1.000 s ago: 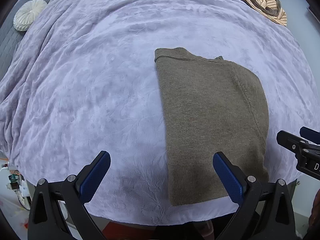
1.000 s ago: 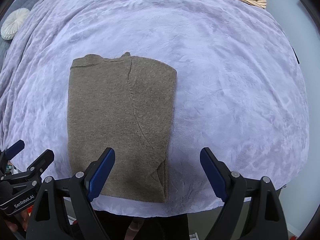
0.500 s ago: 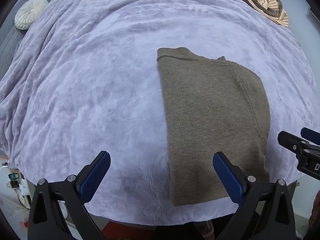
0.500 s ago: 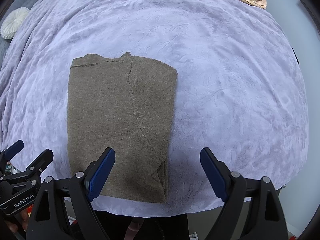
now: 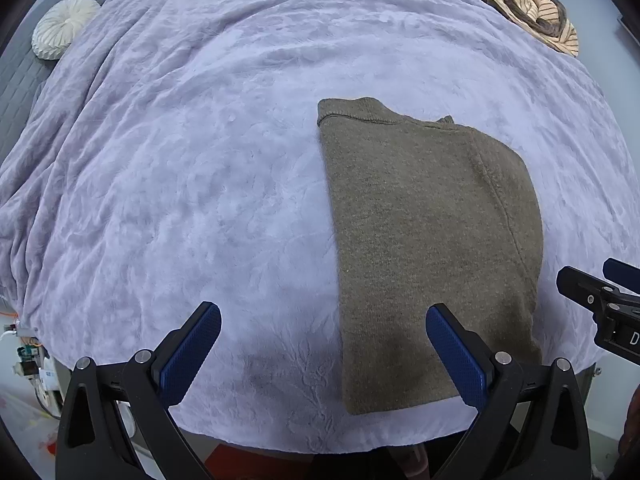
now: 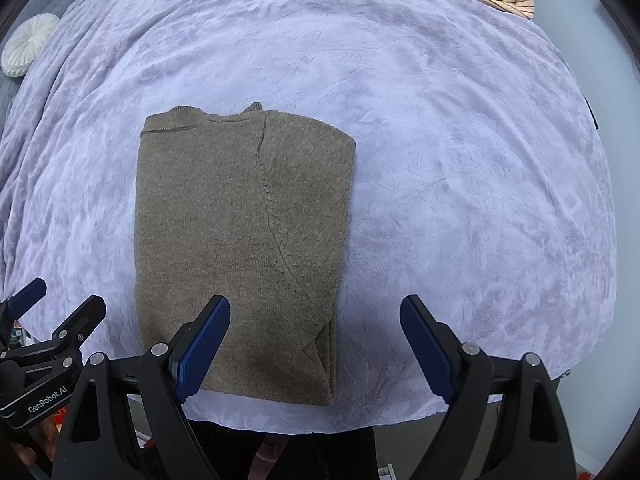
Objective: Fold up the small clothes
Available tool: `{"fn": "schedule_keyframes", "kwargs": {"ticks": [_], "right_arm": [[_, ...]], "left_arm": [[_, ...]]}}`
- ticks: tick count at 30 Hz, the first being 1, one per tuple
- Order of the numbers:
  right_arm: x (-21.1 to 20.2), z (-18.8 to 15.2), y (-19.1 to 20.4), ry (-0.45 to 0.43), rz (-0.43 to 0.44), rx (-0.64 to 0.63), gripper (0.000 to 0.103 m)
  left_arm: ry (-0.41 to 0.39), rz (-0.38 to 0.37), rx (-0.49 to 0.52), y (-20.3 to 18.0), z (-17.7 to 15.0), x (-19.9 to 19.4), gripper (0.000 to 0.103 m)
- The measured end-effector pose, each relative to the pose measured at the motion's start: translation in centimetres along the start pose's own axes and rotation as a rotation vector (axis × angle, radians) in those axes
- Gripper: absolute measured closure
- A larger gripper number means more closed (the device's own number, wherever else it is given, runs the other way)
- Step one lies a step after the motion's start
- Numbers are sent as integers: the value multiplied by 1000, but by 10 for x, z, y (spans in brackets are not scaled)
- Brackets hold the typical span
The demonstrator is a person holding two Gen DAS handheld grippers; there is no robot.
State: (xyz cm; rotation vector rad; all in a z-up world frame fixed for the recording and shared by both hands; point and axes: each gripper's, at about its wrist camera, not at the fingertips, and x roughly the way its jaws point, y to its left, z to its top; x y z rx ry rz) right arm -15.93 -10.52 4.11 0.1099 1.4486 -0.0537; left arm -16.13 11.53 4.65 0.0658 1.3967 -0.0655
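An olive-brown knit sweater (image 5: 432, 240) lies folded lengthwise into a long rectangle on the lilac blanket, collar end far, hem near the bed's front edge. It also shows in the right wrist view (image 6: 240, 240). My left gripper (image 5: 322, 356) is open and empty, held above the bed's front edge, its right finger over the sweater's near left part. My right gripper (image 6: 314, 348) is open and empty, its left finger over the sweater's near end. Each gripper shows at the edge of the other's view.
The lilac plush blanket (image 5: 180, 180) covers the whole bed. A pile of striped and dark clothes (image 5: 528, 12) lies at the far right corner. A round white cushion (image 5: 64, 26) sits at the far left on grey bedding.
Almost nothing differs. The left wrist view has shifted very slightly, and the sweater lies as before. Both grippers stay open.
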Motion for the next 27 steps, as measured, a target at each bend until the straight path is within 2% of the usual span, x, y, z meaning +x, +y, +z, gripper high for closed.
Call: {"fn": "schedule_keyframes", "kwargs": {"ticks": [18, 27], "right_arm": [[2, -1, 6, 2, -8, -11, 14], [2, -1, 6, 4, -10, -13, 14]], "left_arm": [[6, -6, -1, -1, 1, 3, 0], [-19, -8, 4, 1, 3, 0, 0]]}}
